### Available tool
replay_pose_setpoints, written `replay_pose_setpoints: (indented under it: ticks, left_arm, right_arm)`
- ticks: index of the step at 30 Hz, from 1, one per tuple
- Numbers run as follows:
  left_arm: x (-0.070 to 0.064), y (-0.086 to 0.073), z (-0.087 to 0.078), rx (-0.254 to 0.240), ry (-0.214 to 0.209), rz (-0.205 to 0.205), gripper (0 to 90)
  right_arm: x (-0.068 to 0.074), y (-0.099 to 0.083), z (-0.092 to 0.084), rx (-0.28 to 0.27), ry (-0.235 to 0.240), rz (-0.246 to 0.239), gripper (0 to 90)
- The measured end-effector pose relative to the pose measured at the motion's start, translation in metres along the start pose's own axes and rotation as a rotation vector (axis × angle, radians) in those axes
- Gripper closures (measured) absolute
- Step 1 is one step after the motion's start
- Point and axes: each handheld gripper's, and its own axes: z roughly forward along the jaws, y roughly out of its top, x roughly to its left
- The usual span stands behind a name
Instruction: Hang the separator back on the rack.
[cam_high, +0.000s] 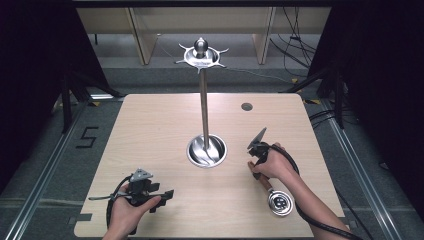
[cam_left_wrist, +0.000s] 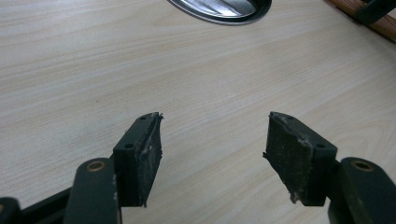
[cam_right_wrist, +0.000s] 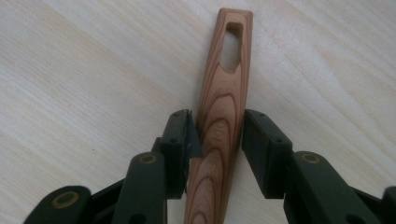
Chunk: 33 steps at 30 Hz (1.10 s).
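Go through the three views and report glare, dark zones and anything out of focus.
High view: the table is evenly lit, surroundings fall to black at both sides, glare on the steel stand base. Left gripper view: wood grain sharp, the left tool slightly soft at the bottom edge. Right gripper view: the wooden handle is sharp near its slot, blurring toward the bottom; the right tool is soft.

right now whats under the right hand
The right hand covers the middle of a ladle's wooden handle, which lies on the table. The right gripper straddles the handle. The metal bowl sticks out nearer the person.
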Motion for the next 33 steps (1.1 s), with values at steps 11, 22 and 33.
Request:
replay_pose_setpoints:
  ticks: [11, 22, 33]
  left_arm:
    - [0.002, 0.000, -0.002, 0.026, -0.008, 0.033, 35.0]
    - [0.000, 0.000, 0.000, 0.000, 0.001, 0.001, 35.0]
    - [0.001, 0.000, -0.002, 0.018, -0.009, 0.023, 35.0]
  right_arm:
    - [0.002, 0.000, 0.001, 0.025, 0.010, 0.064, 67.1]
    - [0.003, -0.004, -0.005, -0.019, 0.002, 0.018, 68.4]
    - [0.009, -0.017, -0.032, -0.117, -0.018, -0.006, 68.6]
